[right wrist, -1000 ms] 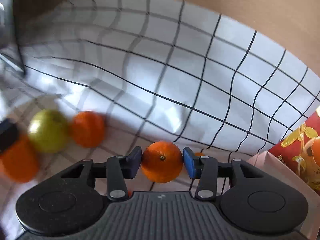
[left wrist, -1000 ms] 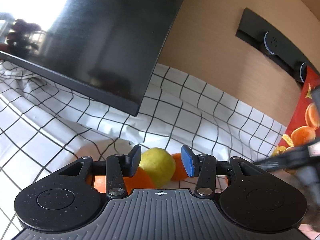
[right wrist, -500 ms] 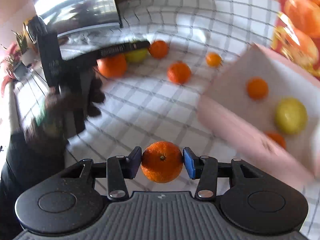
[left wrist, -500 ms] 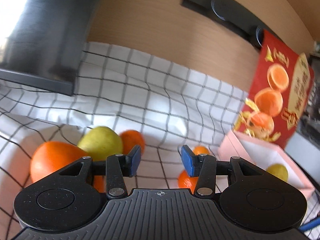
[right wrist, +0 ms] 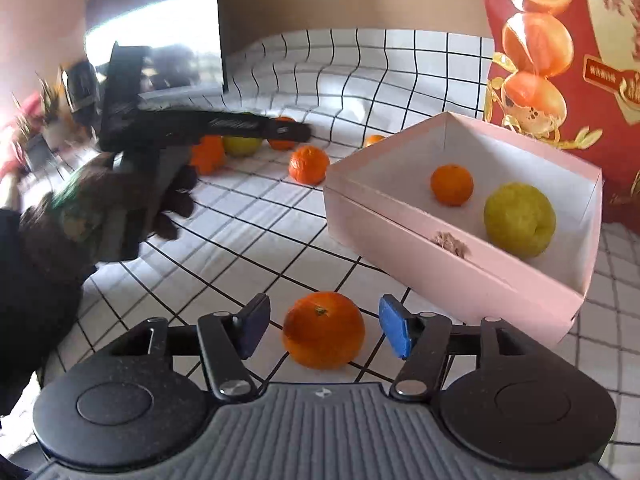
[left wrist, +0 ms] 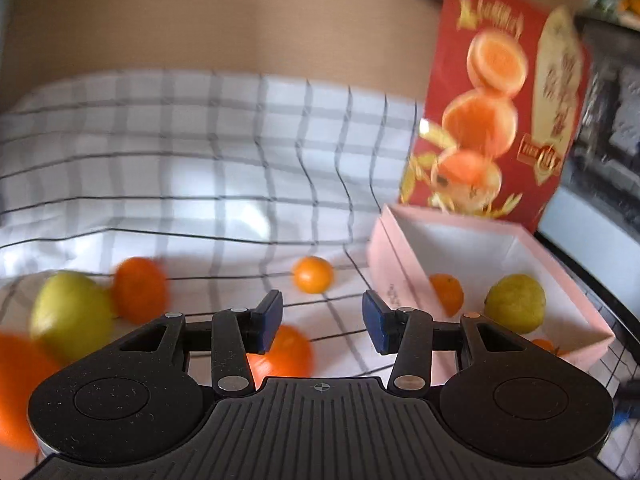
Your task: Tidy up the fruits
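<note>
1. Altogether, right wrist view: six oranges and two yellow-green fruits show.
2. Pink box (right wrist: 400, 224) at 2 o'clock holds one small orange (right wrist: 451, 184) and one yellow-green fruit (right wrist: 519, 220).
3. Right gripper (right wrist: 324, 328) jaws are opening; loose orange (right wrist: 323, 329) sits between them, untouched, on the checked cloth (right wrist: 256, 240).
4. Left gripper (left wrist: 322, 322) stands partly open, empty.

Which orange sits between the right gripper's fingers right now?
The orange on the checked cloth, just outside the pink box. The right gripper is opening, pads clear of it. The other oranges lie farther off or in the box.
</note>
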Demonstrator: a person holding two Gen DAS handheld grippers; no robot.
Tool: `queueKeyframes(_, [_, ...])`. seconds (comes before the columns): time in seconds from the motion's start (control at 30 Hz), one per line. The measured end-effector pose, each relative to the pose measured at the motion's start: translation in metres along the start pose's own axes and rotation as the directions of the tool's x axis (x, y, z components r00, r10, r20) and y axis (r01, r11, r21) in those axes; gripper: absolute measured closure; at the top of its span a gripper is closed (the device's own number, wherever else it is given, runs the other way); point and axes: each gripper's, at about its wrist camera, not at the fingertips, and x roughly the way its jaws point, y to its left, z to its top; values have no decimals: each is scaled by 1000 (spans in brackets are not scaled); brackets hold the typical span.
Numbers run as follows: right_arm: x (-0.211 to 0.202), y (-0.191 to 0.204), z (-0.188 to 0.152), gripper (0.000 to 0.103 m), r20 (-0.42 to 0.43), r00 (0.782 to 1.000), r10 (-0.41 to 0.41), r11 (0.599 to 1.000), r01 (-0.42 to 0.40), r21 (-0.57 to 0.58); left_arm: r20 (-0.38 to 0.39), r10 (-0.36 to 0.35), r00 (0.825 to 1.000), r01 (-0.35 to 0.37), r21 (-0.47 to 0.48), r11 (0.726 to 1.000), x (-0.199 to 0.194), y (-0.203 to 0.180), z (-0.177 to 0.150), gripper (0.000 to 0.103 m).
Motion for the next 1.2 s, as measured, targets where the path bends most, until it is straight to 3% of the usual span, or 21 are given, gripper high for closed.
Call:
queueKeyframes(0.07, [-2,-10,-6,42,36,999,27,999,-29,43,-83,22,996,-27,-63,998,26,-2,24,54])
queueKeyframes(0.2, [-3,-26,-17,38,77,994,72,988,-81,132,-110,100,989,-108,-68,992,56,-9,50,54])
queueKeyframes(0.27, [-6,-27,-17,38,89,993,76,987,-88,134,-166,149,975,-163,-70,984,71,-12,52,54])
queueKeyframes(0.33, [-3,-28,-17,38,74,994,85,986,-94,138,-197,148,969,-169,-92,981,80,-10,50,54])
queueKeyframes(0.6, [-1,-24,-19,38,55,995,82,989,-88,119,-229,181,956,-211,-116,971,109,-9,42,54])
queueKeyframes(0.67, [-1,-25,-19,38,54,995,84,988,-90,123,-220,185,958,-213,-112,971,110,-8,39,63])
queueKeyframes(0.8, [0,-26,-18,37,50,995,90,986,-96,134,-159,158,975,-180,-135,974,92,-6,29,63])
queueKeyframes(0.93, [-1,-25,-19,36,51,995,83,987,-89,132,-65,97,993,-107,-186,977,46,-2,9,63])
queueKeyframes(1.07, [-2,-20,-21,35,62,997,56,992,-63,108,25,105,994,-100,-160,982,-12,-9,-15,63])
queueKeyframes(1.2, [-3,-12,-23,33,68,997,28,998,-32,61,9,48,999,-47,-121,991,-50,-24,-46,63])
